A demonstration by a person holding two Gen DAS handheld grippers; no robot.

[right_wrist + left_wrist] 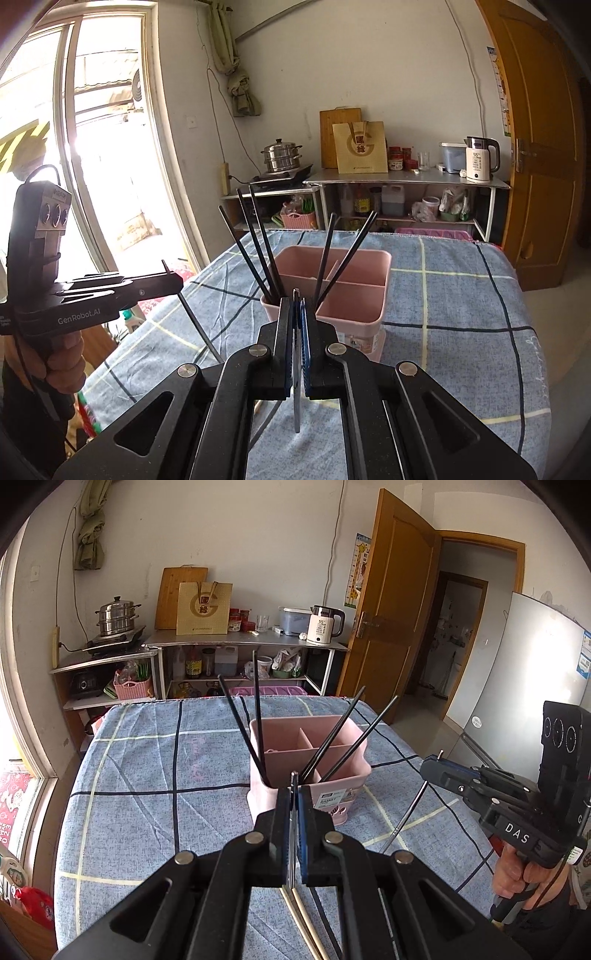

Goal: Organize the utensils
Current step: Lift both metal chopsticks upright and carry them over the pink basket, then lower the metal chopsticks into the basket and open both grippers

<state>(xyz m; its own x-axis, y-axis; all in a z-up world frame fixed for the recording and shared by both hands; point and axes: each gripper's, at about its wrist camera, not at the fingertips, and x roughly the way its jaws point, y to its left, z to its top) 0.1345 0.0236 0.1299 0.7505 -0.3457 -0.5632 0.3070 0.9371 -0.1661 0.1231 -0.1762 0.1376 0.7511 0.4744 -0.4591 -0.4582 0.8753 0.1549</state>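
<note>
A table [129,812] under a blue plaid cloth fills the middle of the room. Behind it, low metal shelves [406,179] run along the white wall and carry a steamer pot [116,616], a paper bag [204,608] and a white kettle [325,624]. A wooden door [388,602] stands open on one side and a bright window [107,140] on the other.

Near the table's middle sits a pink divided basket [354,775]. Black chopsticks [258,716] stand in its near compartments and fan outward, tips up: some lean toward the window, two toward the door. The far compartments look bare, as far as I can see.

The left tongs [294,786] are pressed together on a thin metal-tipped stick [195,321], which hangs steeply with its long axis slanting down toward the cloth, just short of the basket. The right tongs [298,306] likewise pinch a slim chopstick [406,816], pointing down and tilted, beside the basket's near corner.
</note>
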